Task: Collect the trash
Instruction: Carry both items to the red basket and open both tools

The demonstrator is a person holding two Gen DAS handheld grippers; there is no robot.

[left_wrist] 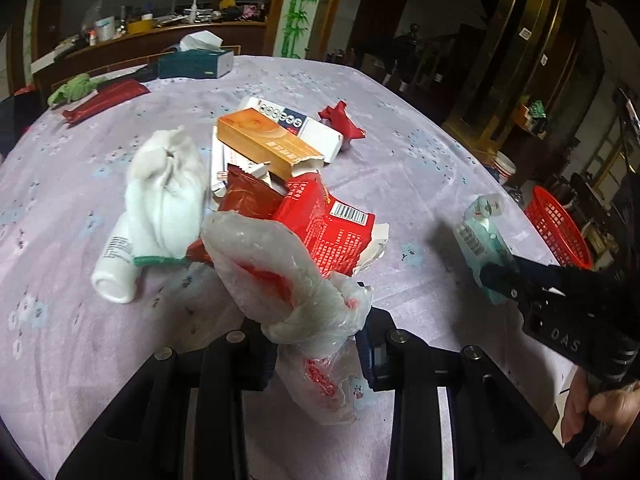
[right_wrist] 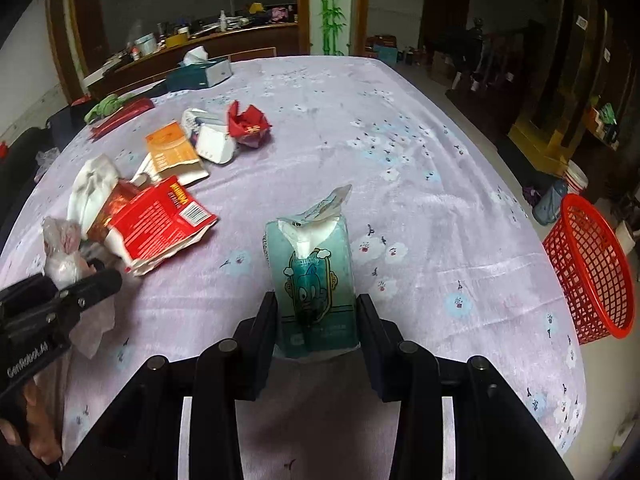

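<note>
My left gripper is shut on a knotted clear plastic bag and holds it over the table's near edge; it also shows in the right wrist view. My right gripper is shut on a teal tissue pack with a cartoon print, also seen in the left wrist view. A trash pile lies on the lilac tablecloth: a red carton, an orange box, a white bottle, a white cloth and a red crumpled wrapper.
A red mesh basket stands off the table's right edge, low on the floor side; it also shows in the left wrist view. A teal tissue box, a green rag and a red flat packet lie at the far left.
</note>
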